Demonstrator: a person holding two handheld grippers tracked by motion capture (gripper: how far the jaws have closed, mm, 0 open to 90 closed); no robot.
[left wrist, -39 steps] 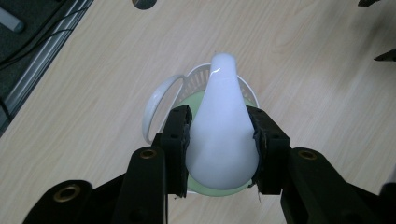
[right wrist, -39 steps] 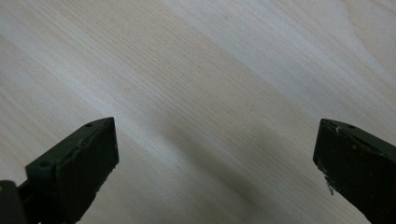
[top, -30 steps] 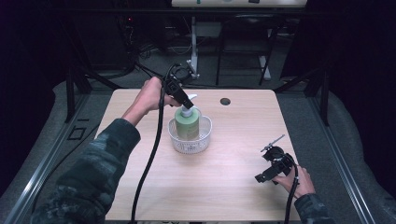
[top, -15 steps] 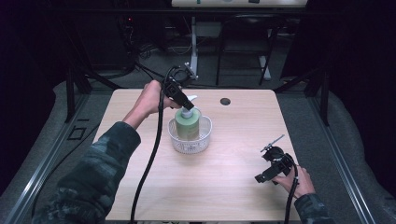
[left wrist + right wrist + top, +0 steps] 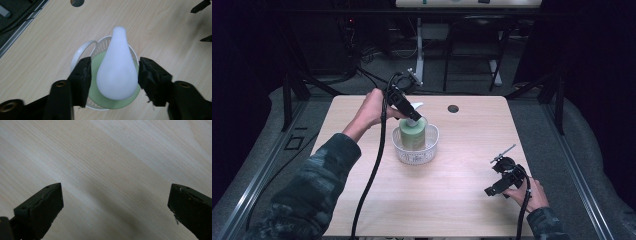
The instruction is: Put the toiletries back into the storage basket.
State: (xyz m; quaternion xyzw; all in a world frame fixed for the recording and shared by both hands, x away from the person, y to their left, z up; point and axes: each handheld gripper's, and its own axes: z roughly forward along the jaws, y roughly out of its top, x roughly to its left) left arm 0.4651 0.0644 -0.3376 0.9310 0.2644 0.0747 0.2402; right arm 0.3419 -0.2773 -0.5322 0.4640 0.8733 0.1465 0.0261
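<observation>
The left gripper [image 5: 413,113] hung right over the green pump bottle [image 5: 412,136], which stood upright in the little white mesh basket [image 5: 433,147] near the middle of the table [image 5: 452,200]. In the left gripper view its jaws had just been opening: the white pump head [image 5: 117,72] sat between them, but with a gap on each side, so nothing was being squeezed. Honestly the risk I saw was a pad catching the pump head on the way up and tipping the bottle, maybe dragging the light basket along. Over on the right, the right gripper [image 5: 501,181] sat low by the table's near edge with its jaws spread wide and nothing between them, well apart from the basket.
</observation>
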